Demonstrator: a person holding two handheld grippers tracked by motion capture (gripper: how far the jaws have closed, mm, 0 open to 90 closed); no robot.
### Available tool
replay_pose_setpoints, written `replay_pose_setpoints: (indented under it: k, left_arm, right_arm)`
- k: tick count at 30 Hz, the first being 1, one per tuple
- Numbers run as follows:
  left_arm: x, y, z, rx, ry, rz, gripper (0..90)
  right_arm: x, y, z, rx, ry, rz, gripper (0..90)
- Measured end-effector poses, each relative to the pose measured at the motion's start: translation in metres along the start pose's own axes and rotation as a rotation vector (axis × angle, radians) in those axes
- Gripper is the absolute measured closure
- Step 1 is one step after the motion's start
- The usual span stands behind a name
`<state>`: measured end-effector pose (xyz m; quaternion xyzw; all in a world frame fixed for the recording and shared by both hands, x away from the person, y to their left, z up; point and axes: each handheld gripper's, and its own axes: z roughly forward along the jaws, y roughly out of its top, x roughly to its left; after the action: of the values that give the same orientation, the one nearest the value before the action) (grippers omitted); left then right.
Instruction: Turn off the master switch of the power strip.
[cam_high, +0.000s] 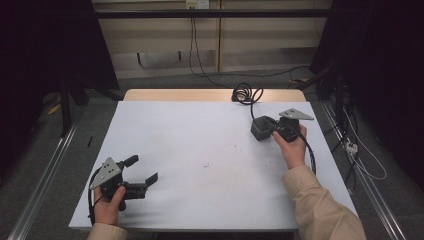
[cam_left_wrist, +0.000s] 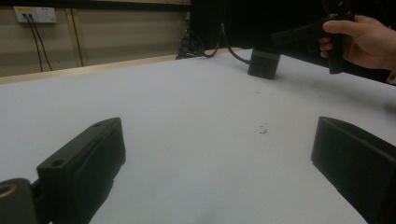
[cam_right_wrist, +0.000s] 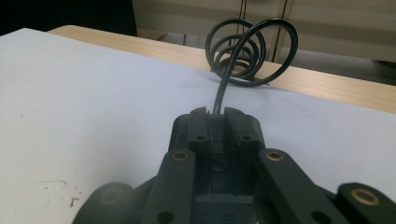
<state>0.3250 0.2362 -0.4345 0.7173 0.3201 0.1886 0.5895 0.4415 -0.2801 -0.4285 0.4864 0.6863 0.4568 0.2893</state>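
My right gripper (cam_high: 268, 128) is at the table's right, held by a hand (cam_high: 292, 147), shut on a black block (cam_high: 257, 132) that rests on the white tabletop (cam_high: 200, 135). In the right gripper view the jaws stand close together around the block's upper part, where its black cable (cam_right_wrist: 222, 88) leaves toward a coil (cam_right_wrist: 247, 51). My left gripper (cam_high: 143, 169) is low at the front left, open, with bare table between its jaws. The left gripper view has the block (cam_left_wrist: 264, 63) and the right gripper (cam_left_wrist: 299, 35) far off.
The coiled cable (cam_high: 245, 92) lies at the table's back edge on a wooden strip (cam_high: 175, 95). Small dark specks (cam_high: 206, 164) mark the white sheet near the middle. Metal rails (cam_high: 45, 170) run along the floor on both sides, and loose cables (cam_high: 367, 165) lie at the right.
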Motion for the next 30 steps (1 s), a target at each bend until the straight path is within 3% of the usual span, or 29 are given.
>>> replay_pose_setpoints:
  k: [30]
  left_arm:
    - [0.0003, -0.0001, -0.0004, 0.001, 0.003, 0.000, 2.7]
  right_arm:
    - [-0.0004, -0.0028, 0.0018, 0.033, 0.009, -0.007, 89.8]
